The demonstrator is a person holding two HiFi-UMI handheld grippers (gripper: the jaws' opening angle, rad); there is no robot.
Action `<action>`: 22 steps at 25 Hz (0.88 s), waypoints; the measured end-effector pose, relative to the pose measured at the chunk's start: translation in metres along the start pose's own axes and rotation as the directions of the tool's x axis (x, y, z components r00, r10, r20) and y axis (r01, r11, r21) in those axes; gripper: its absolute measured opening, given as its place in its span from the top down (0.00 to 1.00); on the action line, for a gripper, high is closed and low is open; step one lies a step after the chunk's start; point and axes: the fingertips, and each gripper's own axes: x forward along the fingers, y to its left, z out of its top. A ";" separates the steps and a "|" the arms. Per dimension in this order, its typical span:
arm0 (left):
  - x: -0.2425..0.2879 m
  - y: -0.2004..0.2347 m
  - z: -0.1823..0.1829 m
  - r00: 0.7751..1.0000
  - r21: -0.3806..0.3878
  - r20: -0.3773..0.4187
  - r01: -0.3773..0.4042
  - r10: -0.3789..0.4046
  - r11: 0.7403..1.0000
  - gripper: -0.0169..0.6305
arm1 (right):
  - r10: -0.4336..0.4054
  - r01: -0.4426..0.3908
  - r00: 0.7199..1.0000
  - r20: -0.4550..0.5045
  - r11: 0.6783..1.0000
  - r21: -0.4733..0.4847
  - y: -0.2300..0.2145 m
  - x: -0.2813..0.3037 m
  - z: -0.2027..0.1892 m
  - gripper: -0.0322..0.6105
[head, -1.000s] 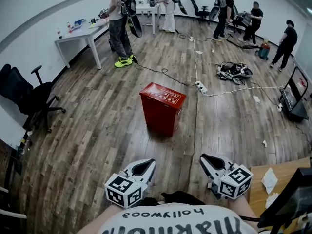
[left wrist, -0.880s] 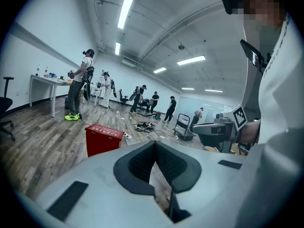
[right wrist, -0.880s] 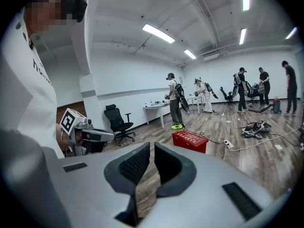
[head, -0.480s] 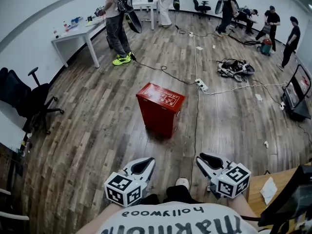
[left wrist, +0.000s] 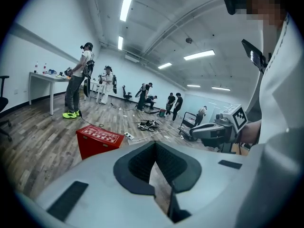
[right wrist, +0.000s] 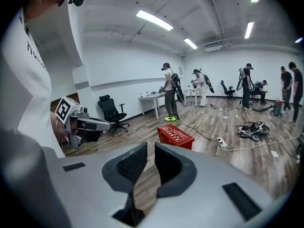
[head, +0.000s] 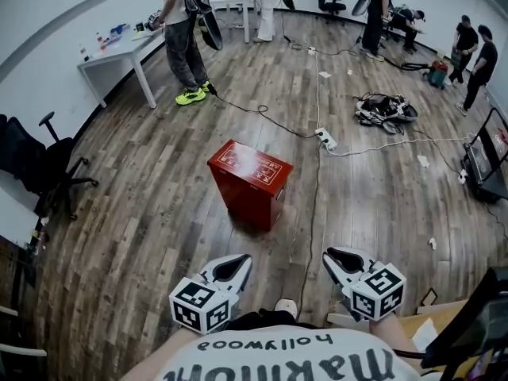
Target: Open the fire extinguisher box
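One red box (head: pixel 249 181) on wood floor (head: pixel 143 228), cable (head: pixel 321 182) just beside

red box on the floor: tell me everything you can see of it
The red box is a tall rectangular case, seemingly painted metal, with white printing and a glossy sheen on its top face. The top looks closed. It stands upright on the wood-plank floor mid-room, turned corner-on to the head view. A black cable runs past its right side without touching. Only the floor touches it.
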 end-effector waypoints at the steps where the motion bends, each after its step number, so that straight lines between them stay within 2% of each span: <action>1: 0.008 0.000 0.003 1.000 0.001 -0.001 -0.001 0.001 1.000 0.96 | 0.002 -0.002 1.000 0.000 1.000 0.004 -0.008 0.001 0.001 0.87; 4: 0.034 0.003 0.013 1.000 0.000 -0.001 -0.010 0.010 1.000 0.96 | 0.022 -0.022 1.000 -0.009 1.000 0.002 -0.031 0.005 0.002 0.87; 9: 0.067 0.006 0.027 0.999 -0.047 0.010 -0.045 0.046 0.998 0.96 | 0.066 -0.065 0.997 -0.032 0.998 0.023 -0.064 0.007 -0.002 0.87; 12: 0.083 0.007 0.033 0.998 -0.036 0.017 -0.059 0.060 0.998 0.96 | 0.071 -0.070 0.997 -0.044 0.997 0.025 -0.083 0.009 -0.004 0.87; 17: 0.101 0.012 0.042 0.998 -0.026 -0.002 -0.059 0.059 0.998 0.96 | 0.120 -0.119 0.993 -0.008 0.992 0.031 -0.088 0.015 0.006 0.88; 22: 0.123 0.019 0.047 0.999 -0.013 -0.025 -0.036 0.036 0.999 0.96 | 0.112 -0.113 0.992 -0.056 0.994 -0.009 -0.099 0.032 0.005 0.88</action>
